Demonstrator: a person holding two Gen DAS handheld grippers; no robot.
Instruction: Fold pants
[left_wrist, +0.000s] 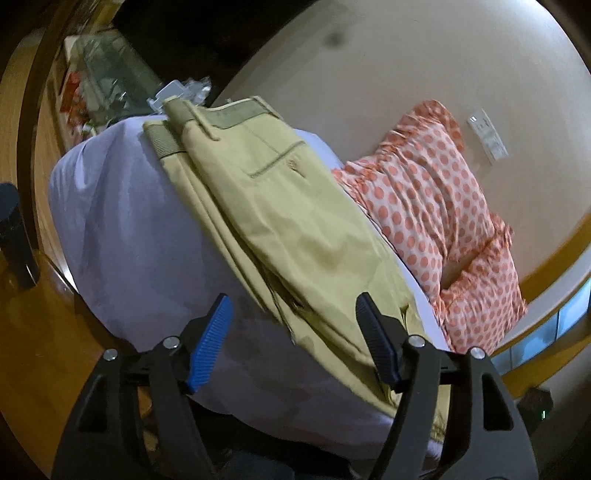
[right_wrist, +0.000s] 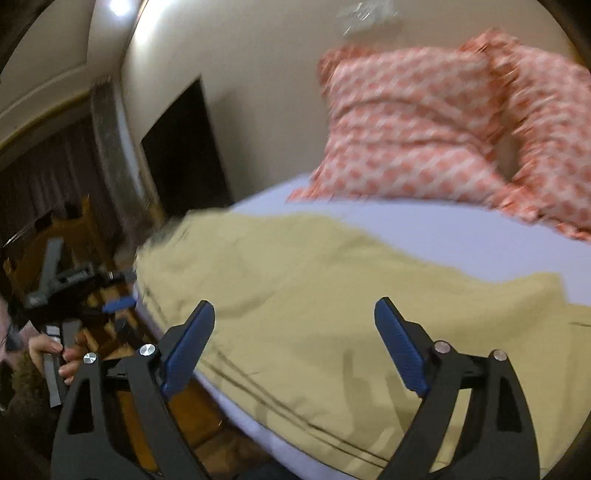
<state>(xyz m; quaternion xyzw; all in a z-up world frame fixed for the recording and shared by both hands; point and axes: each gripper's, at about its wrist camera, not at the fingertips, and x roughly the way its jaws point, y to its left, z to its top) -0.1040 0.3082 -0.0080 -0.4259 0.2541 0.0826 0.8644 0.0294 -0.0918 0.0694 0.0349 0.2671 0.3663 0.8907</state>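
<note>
Khaki pants (left_wrist: 273, 221) lie flat on a lavender bed sheet (left_wrist: 140, 243), legs laid one over the other, waistband and back pocket at the far end. My left gripper (left_wrist: 295, 321) is open and empty, just above the leg end of the pants. In the right wrist view the pants (right_wrist: 314, 302) spread across the sheet (right_wrist: 461, 236) near the bed edge. My right gripper (right_wrist: 295, 332) is open and empty, hovering over the pants. The left gripper (right_wrist: 118, 306) shows at the left there, held by a hand. That view is blurred.
Two orange polka-dot pillows (left_wrist: 436, 206) lean on the wall behind the pants, also in the right wrist view (right_wrist: 424, 122). A cluttered shelf (left_wrist: 96, 85) stands past the far bed end. Wooden floor (left_wrist: 33, 332) lies beside the bed. A dark doorway (right_wrist: 181, 147) is at left.
</note>
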